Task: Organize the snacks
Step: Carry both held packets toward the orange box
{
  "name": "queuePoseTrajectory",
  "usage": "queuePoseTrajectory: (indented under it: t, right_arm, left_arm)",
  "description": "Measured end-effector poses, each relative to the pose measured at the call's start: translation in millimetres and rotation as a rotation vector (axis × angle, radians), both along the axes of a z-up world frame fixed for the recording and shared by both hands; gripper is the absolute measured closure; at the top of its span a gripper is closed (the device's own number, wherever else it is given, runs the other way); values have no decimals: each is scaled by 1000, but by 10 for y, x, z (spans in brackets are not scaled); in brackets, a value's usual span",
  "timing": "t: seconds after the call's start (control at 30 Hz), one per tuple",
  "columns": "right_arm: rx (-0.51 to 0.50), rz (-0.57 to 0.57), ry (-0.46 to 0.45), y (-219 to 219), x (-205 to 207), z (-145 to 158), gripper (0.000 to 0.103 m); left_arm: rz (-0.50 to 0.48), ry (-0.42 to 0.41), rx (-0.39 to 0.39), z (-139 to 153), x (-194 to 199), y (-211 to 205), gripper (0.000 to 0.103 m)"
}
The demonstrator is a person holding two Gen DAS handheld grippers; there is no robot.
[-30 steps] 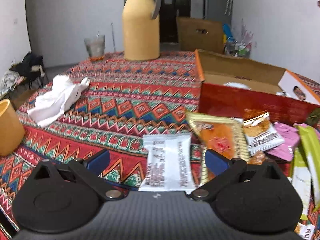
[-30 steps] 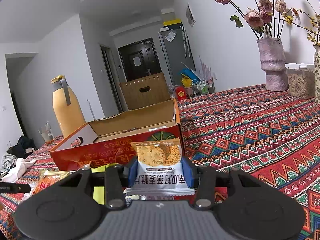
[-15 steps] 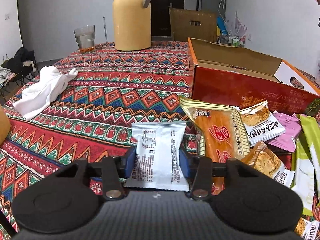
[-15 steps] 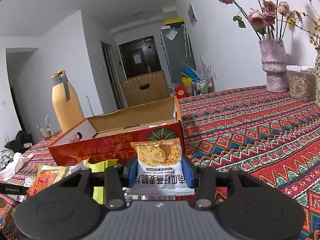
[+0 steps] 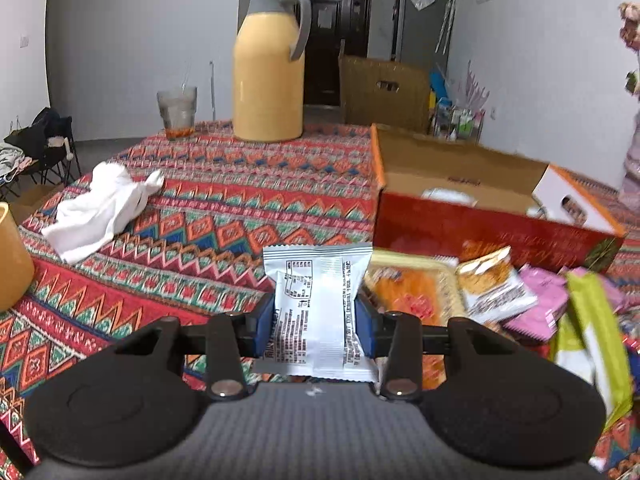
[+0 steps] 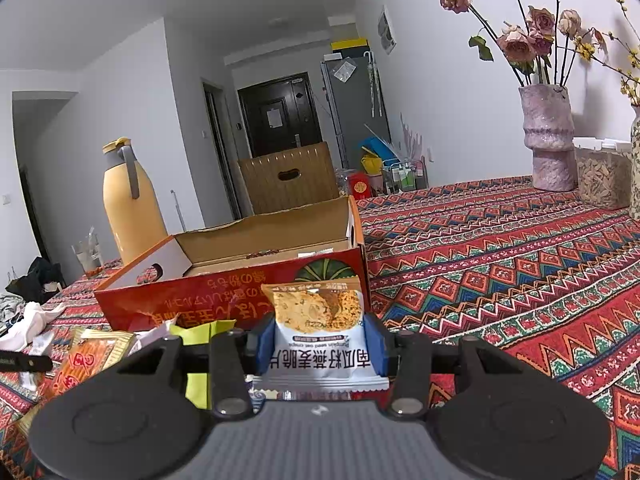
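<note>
Left gripper (image 5: pixel 315 322) clamped on a white snack packet (image 5: pixel 318 312), blue pads pressed into both sides, packet lifted off the patterned tablecloth (image 5: pixel 208 216). Just right of it and lower: loose pile of snacks, orange packet (image 5: pixel 404 296), pink packet (image 5: pixel 548 304), green packet (image 5: pixel 592 332). Open red box (image 5: pixel 492 220) ahead-right of that gripper (something pale inside, too blurred to name). Right gripper (image 6: pixel 320 346) closed on a cracker packet (image 6: pixel 320 328), print upside down, the box (image 6: pixel 240 292) straight ahead and close. Yellow flask (image 5: pixel 268 68) far ahead of the left gripper, white cloth (image 5: pixel 100 208) ahead-left.
</note>
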State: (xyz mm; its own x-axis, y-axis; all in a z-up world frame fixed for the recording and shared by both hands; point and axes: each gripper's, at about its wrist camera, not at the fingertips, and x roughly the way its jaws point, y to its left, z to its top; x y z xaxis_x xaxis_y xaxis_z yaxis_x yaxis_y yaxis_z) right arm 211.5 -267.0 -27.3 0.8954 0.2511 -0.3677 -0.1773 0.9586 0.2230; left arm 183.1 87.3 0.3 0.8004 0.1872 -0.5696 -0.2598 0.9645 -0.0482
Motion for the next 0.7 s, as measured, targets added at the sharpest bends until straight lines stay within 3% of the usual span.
queuePoseTrajectory:
  t: [0.27,0.7]
  right_arm:
    - [-22,18,-26,65,9,171,58]
    - [-112,95,-148,453,337,743,58]
  left_arm:
    - [-76,-92,-5,310,59,-268,61]
    - [-158,-200,17,677,497,-653,61]
